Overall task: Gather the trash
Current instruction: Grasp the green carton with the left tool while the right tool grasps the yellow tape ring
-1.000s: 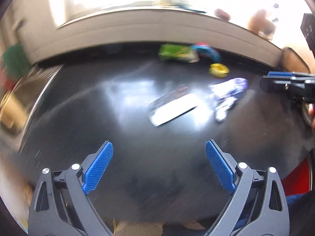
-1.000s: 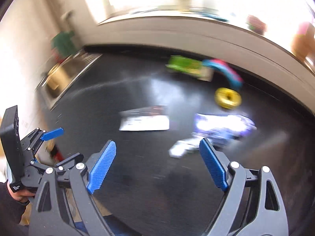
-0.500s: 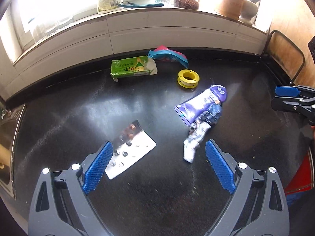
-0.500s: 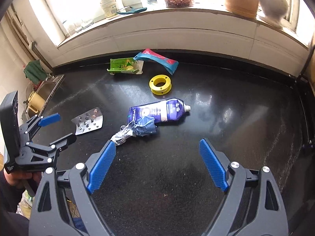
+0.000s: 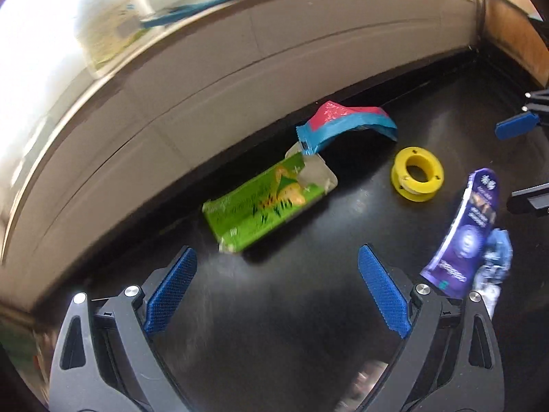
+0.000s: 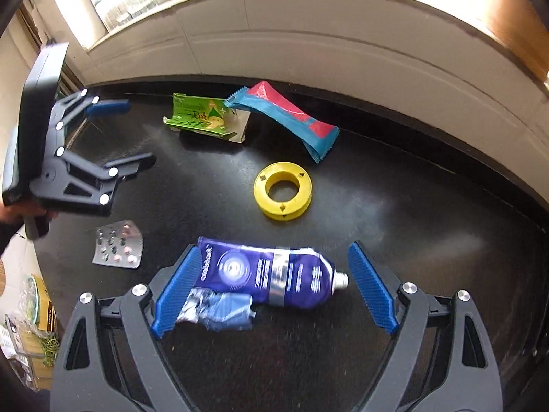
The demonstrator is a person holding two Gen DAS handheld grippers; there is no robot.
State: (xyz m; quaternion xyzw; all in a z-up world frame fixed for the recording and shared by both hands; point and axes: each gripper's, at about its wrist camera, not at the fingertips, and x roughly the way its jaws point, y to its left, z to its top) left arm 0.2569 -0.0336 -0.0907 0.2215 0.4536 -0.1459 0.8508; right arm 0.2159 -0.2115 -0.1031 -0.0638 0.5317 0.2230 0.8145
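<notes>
Low in the right wrist frame, between the spread blue pads of the right gripper (image 6: 272,290): purple tube (image 6: 267,279), lying flat on the black counter (image 6: 394,206), nozzle toward the right pad, crumpled blue wrapper (image 6: 219,310) touching its lower left side and the left pad. Jaws wide, neither seen clamped on the tube. Above it, centre frame: yellow spool (image 6: 283,190), lying flat. Further up, near the wall: green carton (image 6: 202,118), with the red-blue wrapper (image 6: 288,120) just beside it, one end over the carton's right edge. Left of the tube, apart from it: blister pack (image 6: 118,249), seen in this view only. At mid left: left gripper (image 6: 118,135), held in the air, fingers parted.

Seen from the left wrist: left gripper (image 5: 274,292) wide, nothing between the pads, bare counter (image 5: 291,309) under them. Just above the gap, centre frame: green carton (image 5: 267,202), blurred, red-blue wrapper (image 5: 346,123) arching from its upper right corner. Right of that: spool (image 5: 417,180). At the right edge: tube (image 5: 470,230) standing on end in the frame, crumpled wrapper (image 5: 495,264) beside it, partly behind the right finger. Upper right edge: part of the right gripper (image 5: 525,161), only a blue pad and dark finger showing.
</notes>
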